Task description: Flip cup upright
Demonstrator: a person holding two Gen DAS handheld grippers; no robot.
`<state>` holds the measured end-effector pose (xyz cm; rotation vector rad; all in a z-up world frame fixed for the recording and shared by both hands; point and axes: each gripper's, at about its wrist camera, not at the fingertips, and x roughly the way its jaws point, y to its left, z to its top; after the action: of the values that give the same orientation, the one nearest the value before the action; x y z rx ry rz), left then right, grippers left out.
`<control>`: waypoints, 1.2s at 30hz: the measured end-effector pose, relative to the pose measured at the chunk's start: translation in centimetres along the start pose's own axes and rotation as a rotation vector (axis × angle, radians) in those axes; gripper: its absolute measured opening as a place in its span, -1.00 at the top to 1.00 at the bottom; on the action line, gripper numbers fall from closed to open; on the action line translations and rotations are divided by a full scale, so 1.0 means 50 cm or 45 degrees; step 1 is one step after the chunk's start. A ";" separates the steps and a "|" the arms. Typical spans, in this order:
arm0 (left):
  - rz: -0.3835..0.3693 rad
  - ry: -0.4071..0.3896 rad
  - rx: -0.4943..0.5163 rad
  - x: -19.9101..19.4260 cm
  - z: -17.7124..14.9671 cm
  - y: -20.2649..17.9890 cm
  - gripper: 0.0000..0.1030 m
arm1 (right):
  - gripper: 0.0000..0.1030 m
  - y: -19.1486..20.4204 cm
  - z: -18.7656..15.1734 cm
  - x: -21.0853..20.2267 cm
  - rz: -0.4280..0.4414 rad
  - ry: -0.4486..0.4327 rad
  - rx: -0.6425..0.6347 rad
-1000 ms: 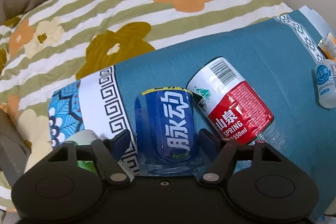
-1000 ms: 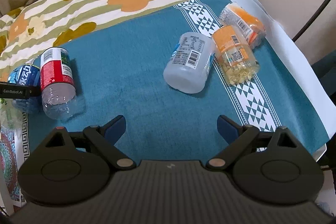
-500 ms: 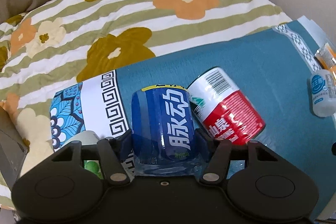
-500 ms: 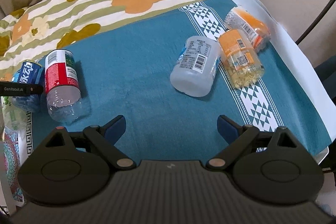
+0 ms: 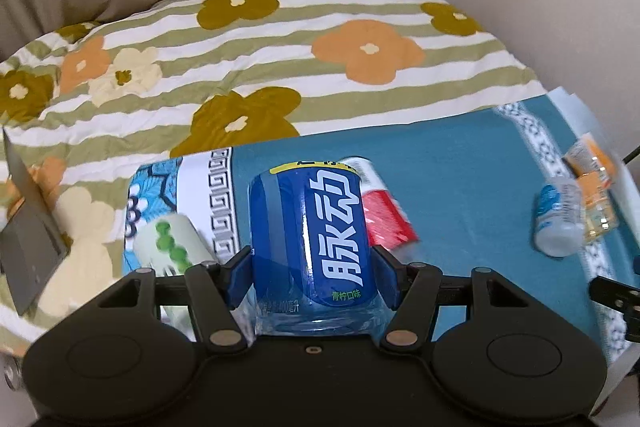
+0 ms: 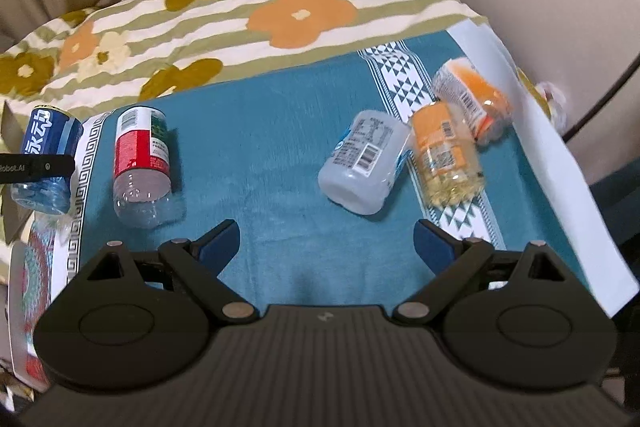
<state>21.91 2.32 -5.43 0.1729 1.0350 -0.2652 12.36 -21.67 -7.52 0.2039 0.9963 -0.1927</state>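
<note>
My left gripper [image 5: 312, 279] is shut on a blue-labelled plastic cup [image 5: 308, 227] with white characters, held lifted off the teal cloth [image 5: 460, 195]. The same cup [image 6: 46, 155] shows at the far left of the right wrist view, tilted, with the left gripper's finger across it. My right gripper [image 6: 326, 243] is open and empty above the teal cloth [image 6: 272, 131], well apart from the cups.
A red-and-white labelled cup [image 6: 142, 167] lies on its side near the blue one. A white cup [image 6: 366, 163] and two orange-labelled ones [image 6: 446, 151] lie at the right. A green-spotted cup [image 5: 176, 239] lies left. A floral quilt [image 5: 280, 59] covers the back.
My left gripper closed on the blue cup and lifted it off the cloth, tilting it. The right gripper rose and drew back slightly, staying open.
</note>
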 end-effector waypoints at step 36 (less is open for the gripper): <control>-0.042 0.083 -0.114 0.092 -0.178 -0.321 -0.43 | -1.00 -0.203 -0.105 0.024 0.172 0.072 -0.186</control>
<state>12.03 -11.24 -14.13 0.0842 1.1128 -0.2443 6.20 -30.19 -12.14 0.1432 1.0439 0.0093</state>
